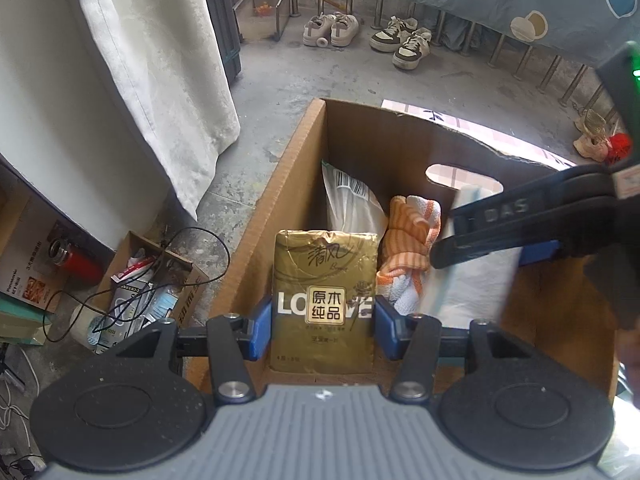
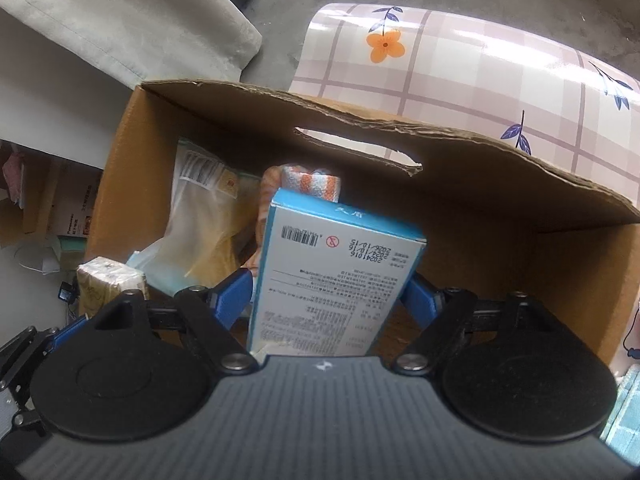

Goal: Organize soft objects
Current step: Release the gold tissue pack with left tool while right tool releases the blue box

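Observation:
My left gripper (image 1: 323,326) is shut on a gold tissue pack (image 1: 325,280) and holds it over the open cardboard box (image 1: 264,216). My right gripper (image 2: 328,300) is shut on a blue and white printed box (image 2: 332,276) and holds it inside the cardboard box (image 2: 520,176); it also shows in the left wrist view (image 1: 472,280) under the right gripper's arm. An orange striped cloth (image 1: 408,240) and a clear plastic bag (image 1: 352,204) lie in the box. The gold pack shows at the left in the right wrist view (image 2: 108,280).
A white curtain (image 1: 132,80) hangs at left. A small carton of clutter (image 1: 148,280) and cables lie on the floor beside the box. Two pairs of shoes (image 1: 368,36) stand at the back. A checked floral tablecloth (image 2: 480,68) lies beyond the box.

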`<action>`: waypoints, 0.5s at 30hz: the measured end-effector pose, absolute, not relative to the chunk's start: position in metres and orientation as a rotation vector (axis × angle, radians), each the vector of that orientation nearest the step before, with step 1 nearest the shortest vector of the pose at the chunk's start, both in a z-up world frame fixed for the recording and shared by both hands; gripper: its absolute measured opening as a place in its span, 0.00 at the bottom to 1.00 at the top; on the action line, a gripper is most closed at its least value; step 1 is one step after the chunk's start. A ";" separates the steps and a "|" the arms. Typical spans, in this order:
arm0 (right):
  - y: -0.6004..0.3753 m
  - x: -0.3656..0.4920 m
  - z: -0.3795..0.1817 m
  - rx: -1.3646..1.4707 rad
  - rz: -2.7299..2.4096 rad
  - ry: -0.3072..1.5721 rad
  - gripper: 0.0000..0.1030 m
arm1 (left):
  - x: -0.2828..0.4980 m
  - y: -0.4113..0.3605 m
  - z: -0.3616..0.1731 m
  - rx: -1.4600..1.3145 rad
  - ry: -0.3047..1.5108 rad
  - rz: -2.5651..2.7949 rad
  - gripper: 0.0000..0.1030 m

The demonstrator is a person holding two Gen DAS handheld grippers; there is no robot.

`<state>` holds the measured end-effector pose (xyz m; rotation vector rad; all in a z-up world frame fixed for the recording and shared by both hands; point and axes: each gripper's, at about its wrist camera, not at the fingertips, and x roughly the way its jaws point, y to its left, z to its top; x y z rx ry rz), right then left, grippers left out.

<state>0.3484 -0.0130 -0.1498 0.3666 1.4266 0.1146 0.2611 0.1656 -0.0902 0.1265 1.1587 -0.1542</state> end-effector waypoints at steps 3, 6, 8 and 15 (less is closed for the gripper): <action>-0.015 0.349 -0.158 0.369 0.091 1.433 0.82 | 0.263 0.166 -0.094 0.125 1.168 -0.158 0.51; -0.017 0.347 -0.154 0.377 0.081 1.418 0.85 | 0.264 0.165 -0.095 0.118 1.174 -0.174 0.51; -0.019 0.345 -0.145 0.379 0.085 1.402 0.86 | 0.263 0.164 -0.094 0.121 1.171 -0.190 0.51; -0.051 0.324 -0.074 0.451 0.101 1.225 0.86 | 0.263 0.147 -0.091 0.109 1.168 -0.283 0.51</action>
